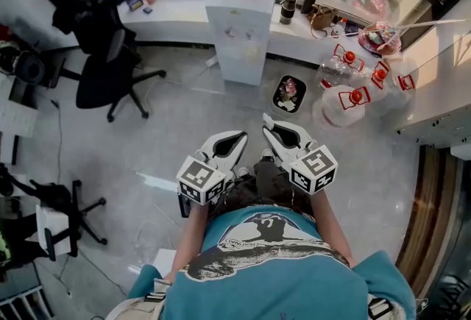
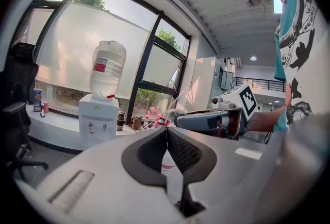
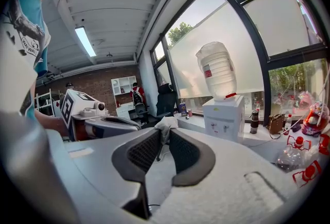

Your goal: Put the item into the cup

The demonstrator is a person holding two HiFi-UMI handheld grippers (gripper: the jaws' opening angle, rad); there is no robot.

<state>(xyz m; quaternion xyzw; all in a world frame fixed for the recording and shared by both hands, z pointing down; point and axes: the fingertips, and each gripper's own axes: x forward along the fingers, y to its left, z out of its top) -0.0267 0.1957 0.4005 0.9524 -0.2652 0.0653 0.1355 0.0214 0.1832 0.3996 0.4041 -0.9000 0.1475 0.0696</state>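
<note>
Over the floor (image 1: 184, 105) | your left gripper (image 2: 166, 131): jaws together | your right gripper (image 3: 164, 134): clamped on white wad (image 3: 166, 124)

Readable text | I make out only "WAI…" on the shirt print (image 2: 308, 12), rest too small | water bottle label (image 2: 100, 67): red, illegible | marker cube (image 2: 246, 98): square black-and-white code pattern

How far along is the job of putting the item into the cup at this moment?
Done: the right gripper has picked up the white crumpled item, which is pinched between the tips of its jaws. In hand: the person holds both grippers out in front of the body; the left gripper is shut and empty. Left: the whole placing step. No cup shows near the grippers, so the item is not in it.
</note>
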